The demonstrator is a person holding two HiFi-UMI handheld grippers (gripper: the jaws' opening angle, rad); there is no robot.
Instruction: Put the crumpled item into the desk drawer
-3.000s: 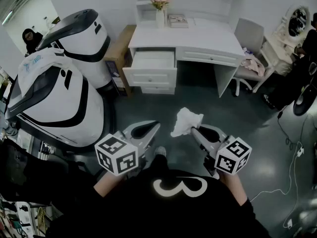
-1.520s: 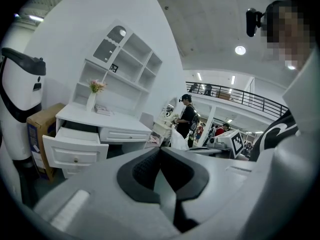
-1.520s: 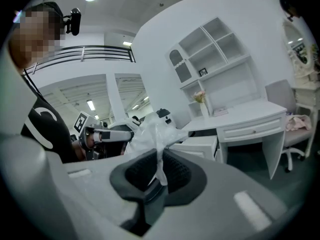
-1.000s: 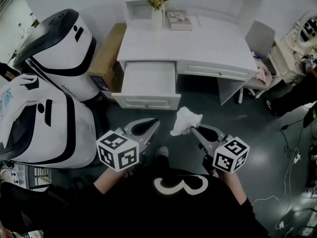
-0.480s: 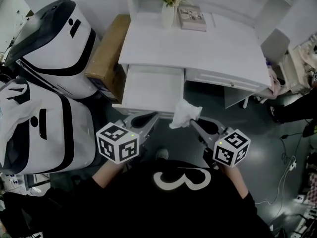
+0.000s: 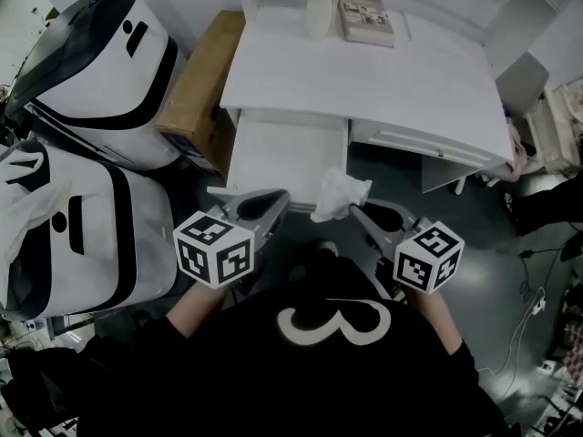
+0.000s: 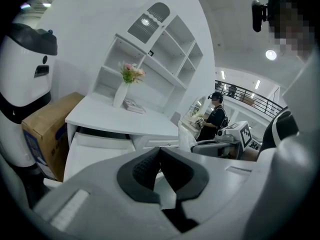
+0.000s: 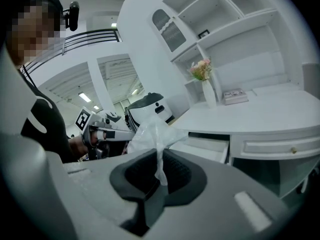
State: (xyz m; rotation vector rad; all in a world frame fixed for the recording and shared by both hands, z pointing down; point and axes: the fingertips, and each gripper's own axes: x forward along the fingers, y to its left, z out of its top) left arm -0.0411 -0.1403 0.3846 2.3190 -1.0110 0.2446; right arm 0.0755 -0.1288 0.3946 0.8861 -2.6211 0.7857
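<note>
The right gripper (image 6: 357,210) has its jaws clamped on the lower end of the crumpled white item (image 6: 339,194). The item stands up from them in the air, just at the front right corner of the open desk drawer (image 6: 282,153). The left gripper (image 6: 276,198) is beside it, jaws together with nothing between them. On the white worktop (image 6: 392,76) are a flower vase (image 6: 321,7) and a book (image 6: 367,18)
</note>
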